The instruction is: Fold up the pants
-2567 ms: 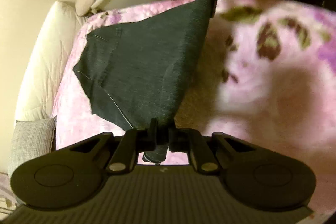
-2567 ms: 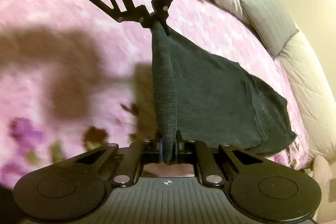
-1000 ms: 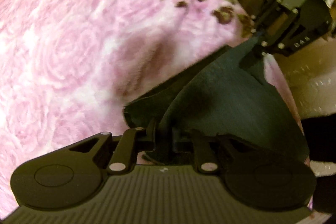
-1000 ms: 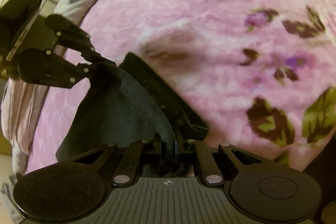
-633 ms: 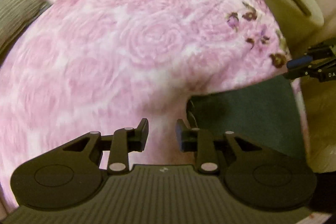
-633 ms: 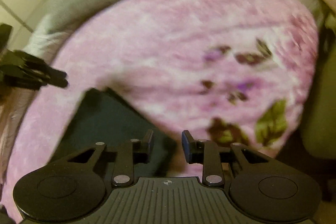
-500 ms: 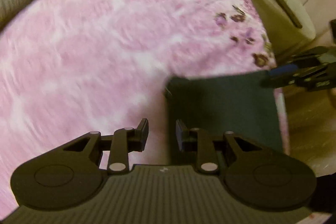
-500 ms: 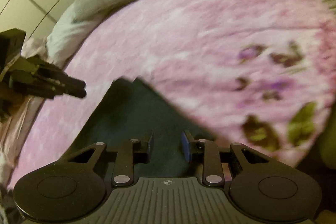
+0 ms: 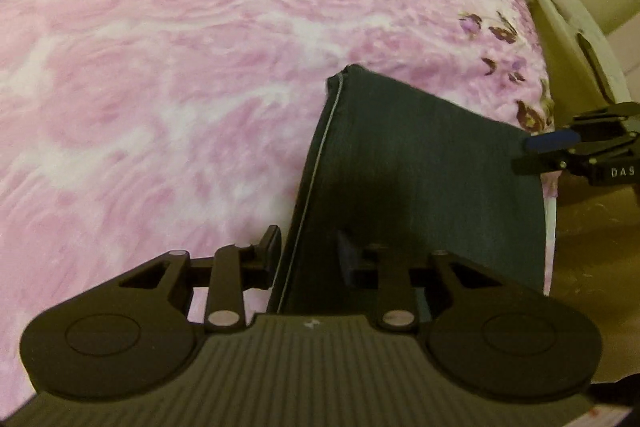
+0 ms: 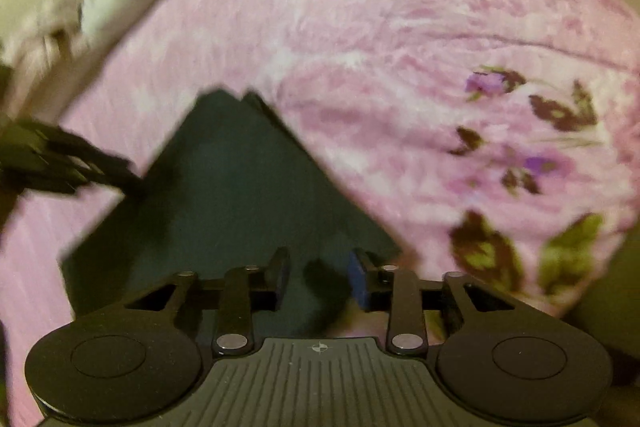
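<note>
The pink floral bedspread (image 9: 168,75) carries the dark pants (image 9: 420,179), folded flat near its edge at about four o'clock in the left wrist view. A fold looks just laid. The left tool (image 9: 308,253) stands spread, as does the right tool (image 10: 319,279) (jaws just opening, gripping nothing). Next: regrip an edge for another fold.

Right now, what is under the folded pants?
The pink floral blanket lies under the folded pants and shows all around them. Whatever the blanket covers there is hidden.
</note>
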Action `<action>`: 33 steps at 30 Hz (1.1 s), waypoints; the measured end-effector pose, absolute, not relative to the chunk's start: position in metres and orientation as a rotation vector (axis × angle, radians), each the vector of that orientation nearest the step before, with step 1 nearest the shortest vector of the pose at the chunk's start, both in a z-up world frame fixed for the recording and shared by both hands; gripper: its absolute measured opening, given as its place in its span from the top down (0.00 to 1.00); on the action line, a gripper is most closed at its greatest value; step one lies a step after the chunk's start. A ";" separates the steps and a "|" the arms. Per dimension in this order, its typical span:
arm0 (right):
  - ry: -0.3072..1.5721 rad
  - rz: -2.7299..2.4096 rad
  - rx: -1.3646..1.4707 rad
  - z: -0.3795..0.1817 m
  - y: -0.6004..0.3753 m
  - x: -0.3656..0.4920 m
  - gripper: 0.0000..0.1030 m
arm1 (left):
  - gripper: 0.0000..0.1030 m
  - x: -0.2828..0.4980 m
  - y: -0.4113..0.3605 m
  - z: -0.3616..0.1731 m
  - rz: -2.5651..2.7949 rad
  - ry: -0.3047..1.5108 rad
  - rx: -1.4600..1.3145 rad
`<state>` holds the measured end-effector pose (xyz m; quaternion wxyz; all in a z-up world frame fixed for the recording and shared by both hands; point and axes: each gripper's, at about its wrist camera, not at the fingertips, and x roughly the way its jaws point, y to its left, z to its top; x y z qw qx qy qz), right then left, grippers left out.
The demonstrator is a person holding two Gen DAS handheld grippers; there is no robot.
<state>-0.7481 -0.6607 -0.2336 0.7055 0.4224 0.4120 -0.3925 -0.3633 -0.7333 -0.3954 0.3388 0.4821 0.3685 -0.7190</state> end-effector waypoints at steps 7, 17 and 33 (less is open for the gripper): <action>1.077 -0.901 0.869 -0.209 -0.618 -0.734 0.46 | 0.77 -0.313 -0.664 -0.338 -1.677 1.026 1.079; 1.091 -0.836 0.750 -0.173 -0.533 -0.710 0.45 | 0.77 -0.283 -0.548 -0.280 -1.602 1.021 0.915; 1.189 -0.515 0.646 -0.188 -0.577 -0.742 0.45 | 0.74 -0.316 -0.493 -0.289 -1.263 1.173 0.689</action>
